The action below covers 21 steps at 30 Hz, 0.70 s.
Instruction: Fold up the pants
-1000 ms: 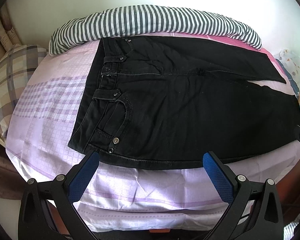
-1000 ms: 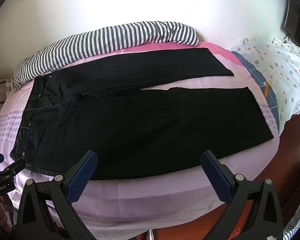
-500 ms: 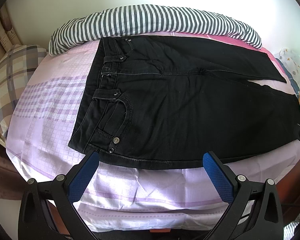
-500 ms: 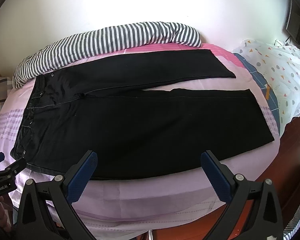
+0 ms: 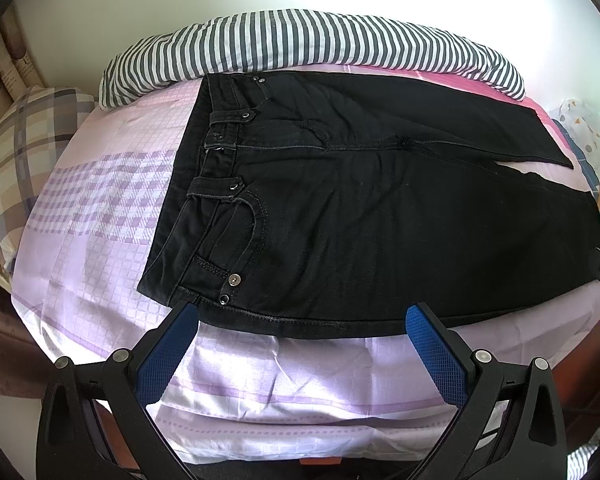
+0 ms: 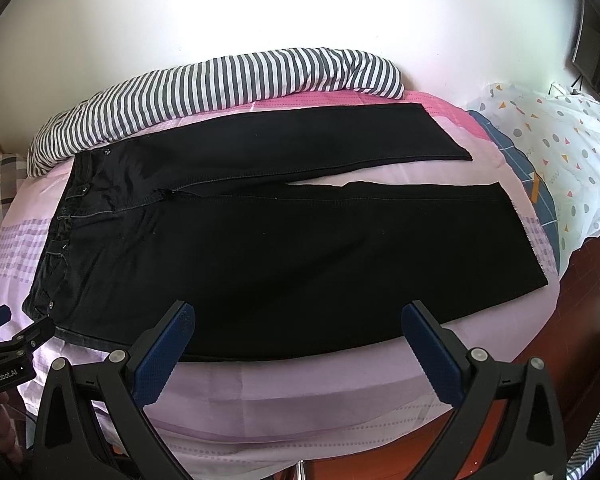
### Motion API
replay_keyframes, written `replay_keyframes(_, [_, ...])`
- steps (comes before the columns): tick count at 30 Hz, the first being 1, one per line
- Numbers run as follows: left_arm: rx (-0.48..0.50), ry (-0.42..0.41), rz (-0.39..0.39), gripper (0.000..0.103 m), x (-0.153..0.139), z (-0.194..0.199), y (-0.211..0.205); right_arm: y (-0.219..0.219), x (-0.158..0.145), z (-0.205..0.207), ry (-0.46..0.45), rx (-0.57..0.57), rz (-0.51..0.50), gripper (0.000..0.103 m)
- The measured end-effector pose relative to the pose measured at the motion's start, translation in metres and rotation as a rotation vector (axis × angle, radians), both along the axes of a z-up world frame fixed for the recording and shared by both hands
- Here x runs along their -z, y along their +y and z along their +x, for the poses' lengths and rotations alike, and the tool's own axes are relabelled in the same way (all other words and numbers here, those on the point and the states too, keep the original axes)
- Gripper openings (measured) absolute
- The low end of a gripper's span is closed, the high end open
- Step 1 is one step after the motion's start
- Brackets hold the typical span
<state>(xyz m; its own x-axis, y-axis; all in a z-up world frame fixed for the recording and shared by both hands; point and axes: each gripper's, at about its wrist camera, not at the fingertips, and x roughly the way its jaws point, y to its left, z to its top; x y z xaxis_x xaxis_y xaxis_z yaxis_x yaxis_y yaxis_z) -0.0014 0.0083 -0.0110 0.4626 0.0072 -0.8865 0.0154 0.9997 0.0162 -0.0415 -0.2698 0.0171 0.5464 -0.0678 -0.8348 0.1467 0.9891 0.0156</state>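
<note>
Jaws: left gripper (image 5: 301, 322) and right gripper (image 6: 298, 318) both spread wide, grasping nothing.
Pants (image 6: 260, 240): flat on bed (image 5: 100, 208), near front edge.

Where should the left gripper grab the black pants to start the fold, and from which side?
Probably the near waistband corner of the black pants, approached from the near bed edge. The pants lie flat, waist to the left, and that corner sits just ahead of the open left gripper, with bare sheet in front for a low, sliding pinch.
</note>
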Motion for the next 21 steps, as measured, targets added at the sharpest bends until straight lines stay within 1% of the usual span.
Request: replay_keyframes(21, [0.002,-0.003,0.004,0.103,-0.0044,0.0015,-0.0011,0.0000,-0.0020,-0.0014,-0.014,0.009,0.005,0.102])
